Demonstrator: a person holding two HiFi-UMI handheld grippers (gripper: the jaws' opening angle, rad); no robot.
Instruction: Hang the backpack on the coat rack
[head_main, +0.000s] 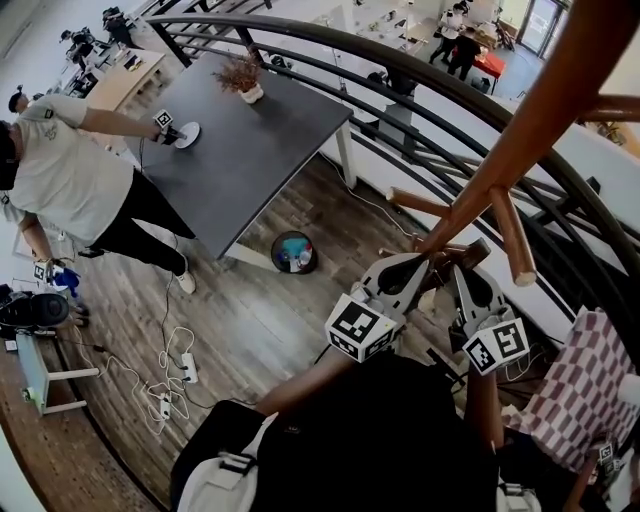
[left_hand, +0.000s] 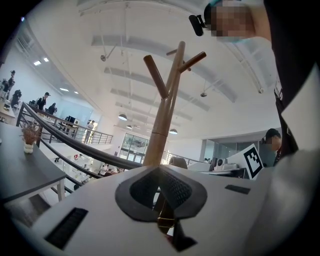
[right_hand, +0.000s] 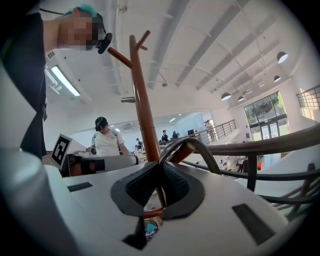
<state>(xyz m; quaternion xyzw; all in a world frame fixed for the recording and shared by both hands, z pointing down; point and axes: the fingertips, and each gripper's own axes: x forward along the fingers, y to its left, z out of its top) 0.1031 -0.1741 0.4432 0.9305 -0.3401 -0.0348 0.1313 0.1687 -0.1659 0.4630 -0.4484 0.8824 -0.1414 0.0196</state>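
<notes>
The wooden coat rack (head_main: 500, 150) rises right in front of me, with short pegs (head_main: 510, 235) low on its pole. The black backpack (head_main: 380, 440) with pale straps hangs at the bottom of the head view, below both grippers. My left gripper (head_main: 428, 262) and right gripper (head_main: 462, 272) sit side by side against the pole at the low pegs. In the right gripper view the right gripper (right_hand: 160, 172) is shut on the backpack's dark handle loop (right_hand: 200, 146), which arches over a peg. The left gripper (left_hand: 160, 175) is shut, with a dark strap end beneath its pads and the pole (left_hand: 160, 125) just behind.
A curved black railing (head_main: 400, 70) runs behind the rack. A dark table (head_main: 250, 130) stands at the back left with a person (head_main: 70, 180) beside it. A round bin (head_main: 294, 251) and cables (head_main: 170, 380) lie on the wooden floor. A checkered cloth (head_main: 585, 390) is at the lower right.
</notes>
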